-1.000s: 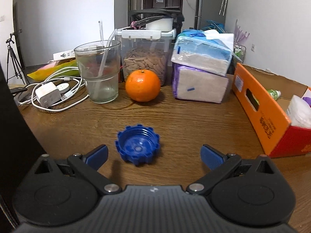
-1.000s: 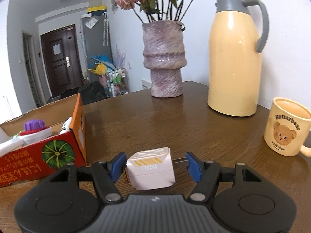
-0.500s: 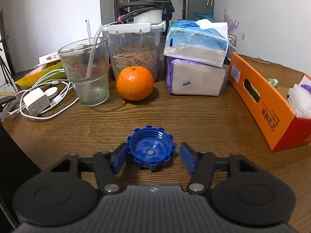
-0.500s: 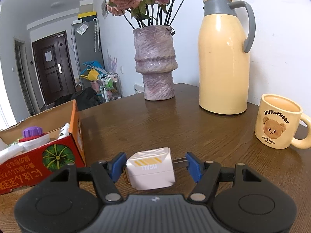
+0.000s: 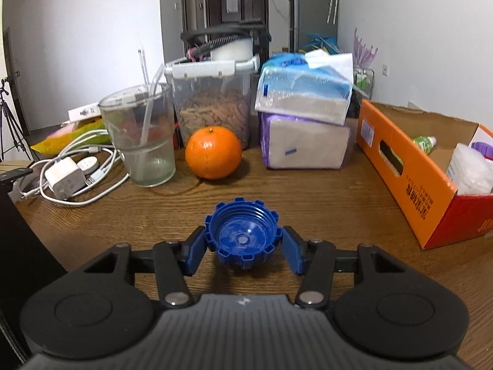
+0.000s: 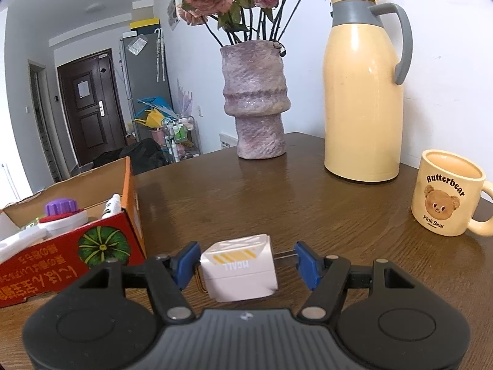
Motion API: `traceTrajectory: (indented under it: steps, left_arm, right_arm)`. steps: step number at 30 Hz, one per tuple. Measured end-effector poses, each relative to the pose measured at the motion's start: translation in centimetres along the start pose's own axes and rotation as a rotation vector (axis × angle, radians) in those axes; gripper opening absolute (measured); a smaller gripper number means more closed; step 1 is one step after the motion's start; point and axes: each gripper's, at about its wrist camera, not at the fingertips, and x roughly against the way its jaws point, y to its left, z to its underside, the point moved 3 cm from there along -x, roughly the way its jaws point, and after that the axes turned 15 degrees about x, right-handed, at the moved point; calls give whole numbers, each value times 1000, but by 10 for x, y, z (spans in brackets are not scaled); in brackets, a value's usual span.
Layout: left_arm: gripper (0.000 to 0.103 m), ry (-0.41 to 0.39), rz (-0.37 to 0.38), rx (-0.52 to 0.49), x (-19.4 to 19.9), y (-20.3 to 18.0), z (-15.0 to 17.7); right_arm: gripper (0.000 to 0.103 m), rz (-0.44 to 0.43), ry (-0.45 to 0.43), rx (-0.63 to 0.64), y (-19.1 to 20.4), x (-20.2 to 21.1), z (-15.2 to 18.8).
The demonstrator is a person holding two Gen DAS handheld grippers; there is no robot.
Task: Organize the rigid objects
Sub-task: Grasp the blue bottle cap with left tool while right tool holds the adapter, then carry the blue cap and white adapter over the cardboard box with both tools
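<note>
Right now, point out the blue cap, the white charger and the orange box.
blue cap (image 5: 242, 240), left wrist view, inner bowl.
white charger (image 6: 239, 271), right wrist view, front face.
orange box (image 5: 409, 182), left wrist view, long outer side wall.

Each gripper, left gripper (image 5: 243, 246) and right gripper (image 6: 245, 265), has a black ribbed body, round discs, silver screws, blue pads (image 5: 193, 249)
</note>
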Motion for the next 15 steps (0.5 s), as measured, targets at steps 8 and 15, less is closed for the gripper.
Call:
traceTrajectory:
  steps: [8,15]
  left_arm:
    - [54,-51,8,1,23,-17,6]
    - [54,-85,40,4,51,-36,20]
  right_arm:
    - [66,-39,-18,5,5,7,-1]
    - [66,-72,-42,20,12,16,-2]
